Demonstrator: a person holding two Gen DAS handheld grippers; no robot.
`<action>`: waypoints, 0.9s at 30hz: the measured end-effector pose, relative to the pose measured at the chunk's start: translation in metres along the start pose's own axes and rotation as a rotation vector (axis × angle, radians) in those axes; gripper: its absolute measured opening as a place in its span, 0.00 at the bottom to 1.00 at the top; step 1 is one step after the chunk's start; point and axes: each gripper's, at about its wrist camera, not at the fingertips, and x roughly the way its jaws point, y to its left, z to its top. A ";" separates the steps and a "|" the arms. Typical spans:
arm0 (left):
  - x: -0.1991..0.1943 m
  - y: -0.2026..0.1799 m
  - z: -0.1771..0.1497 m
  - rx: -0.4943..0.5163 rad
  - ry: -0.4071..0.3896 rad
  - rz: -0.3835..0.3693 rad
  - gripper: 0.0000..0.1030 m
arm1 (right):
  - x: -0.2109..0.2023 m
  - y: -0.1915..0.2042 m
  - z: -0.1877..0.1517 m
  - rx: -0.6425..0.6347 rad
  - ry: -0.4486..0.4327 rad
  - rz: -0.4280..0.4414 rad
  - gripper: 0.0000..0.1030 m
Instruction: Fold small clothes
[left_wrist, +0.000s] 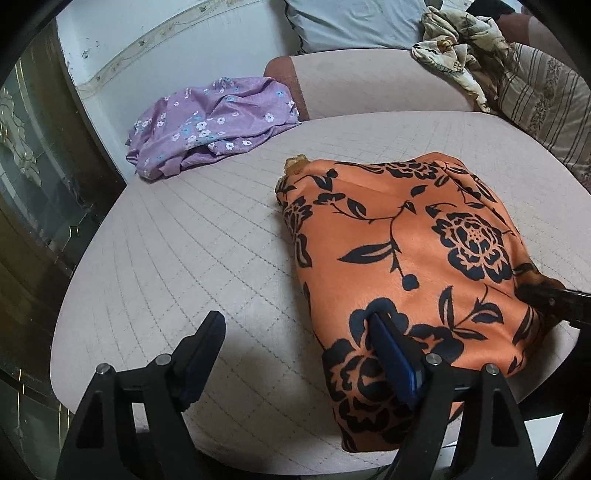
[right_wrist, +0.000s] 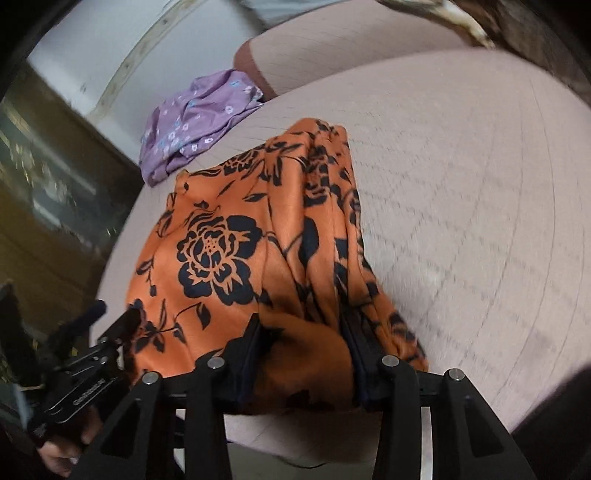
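- Orange garment (left_wrist: 406, 258), one, black flower print, folded into a rough block, lies on the near part of the padded surface (left_wrist: 184, 258), its near edge at that surface's front rim.
- Two tools in all. Left tool (left_wrist: 295, 350): jaws spread wide, nothing gripped; its right finger (left_wrist: 391, 354) lies on the garment's near left corner, the other finger (left_wrist: 203, 350) hangs over bare quilted cover.
- Right tool (right_wrist: 301, 350): jaws part-way apart with a bunched fold of the orange cloth between them at the garment's near right edge; cloth fills the gap, so it reads as gripped, though this view is blurred.
- Both tools angle downward toward the surface, side by side at the garment's near edge.
- One hand (right_wrist: 62, 454) partly seen at the lower left of the right wrist view, under the left tool's body.
- Purple garment (left_wrist: 214, 125), one, small white and blue flowers, crumpled at the far left edge of the surface, well apart from the orange one.
- Farther back: one beige printed cloth (left_wrist: 458, 51) in a heap, just beside one striped cushion (left_wrist: 546, 107) at right; one pale pillow (left_wrist: 351, 22) against the wall.
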 end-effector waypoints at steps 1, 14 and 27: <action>0.001 0.000 0.001 0.006 -0.002 0.003 0.80 | 0.000 -0.001 -0.001 0.014 0.003 0.009 0.43; -0.016 0.002 0.014 -0.048 0.009 -0.012 0.80 | -0.025 0.040 0.052 -0.201 -0.167 -0.066 0.42; -0.016 0.002 0.025 -0.051 0.004 0.036 0.80 | 0.030 0.028 0.081 -0.062 -0.003 0.017 0.35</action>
